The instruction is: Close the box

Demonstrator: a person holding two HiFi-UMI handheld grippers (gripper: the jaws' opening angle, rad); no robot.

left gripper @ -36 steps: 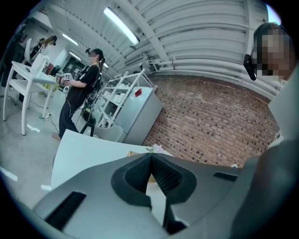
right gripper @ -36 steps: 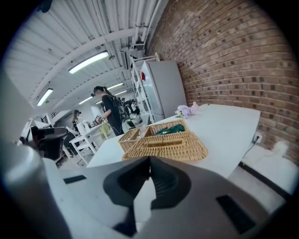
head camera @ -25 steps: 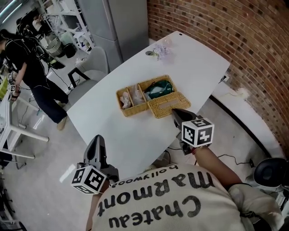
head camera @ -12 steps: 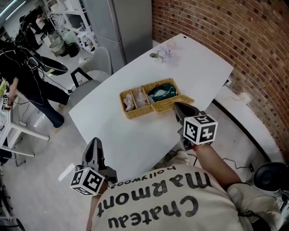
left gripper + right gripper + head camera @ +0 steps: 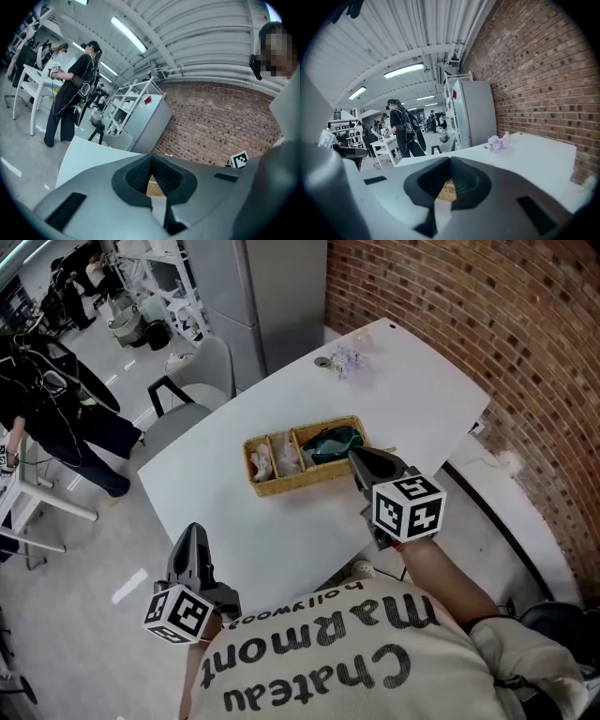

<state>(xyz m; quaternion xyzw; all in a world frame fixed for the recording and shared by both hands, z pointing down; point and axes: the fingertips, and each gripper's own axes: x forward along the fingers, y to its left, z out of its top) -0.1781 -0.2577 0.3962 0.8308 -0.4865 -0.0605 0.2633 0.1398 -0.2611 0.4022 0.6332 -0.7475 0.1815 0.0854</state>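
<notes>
A wicker box [image 5: 298,456] with several compartments lies open on the white table [image 5: 412,399]; green cloth fills its right section. My right gripper [image 5: 360,457] hovers over the box's front right corner, shut, nothing seen between its pads. It covers most of the flat lid; only a sliver of wicker [image 5: 389,450] shows beside it. In the right gripper view the right gripper [image 5: 450,159] has its jaws together, with wicker [image 5: 447,190] showing behind them. My left gripper [image 5: 192,538] hangs off the table's near edge, shut and empty. The left gripper [image 5: 151,157] points at the box [image 5: 152,186].
Purple flowers [image 5: 349,360] lie at the table's far end. A grey fridge [image 5: 272,287] and a chair [image 5: 202,367] stand behind the table, a brick wall [image 5: 487,324] to the right. A person in black [image 5: 56,418] stands at the left.
My right gripper has risen and moved forward over the flat lid to the box's front corner, hiding the lid. The left gripper has barely moved.
</notes>
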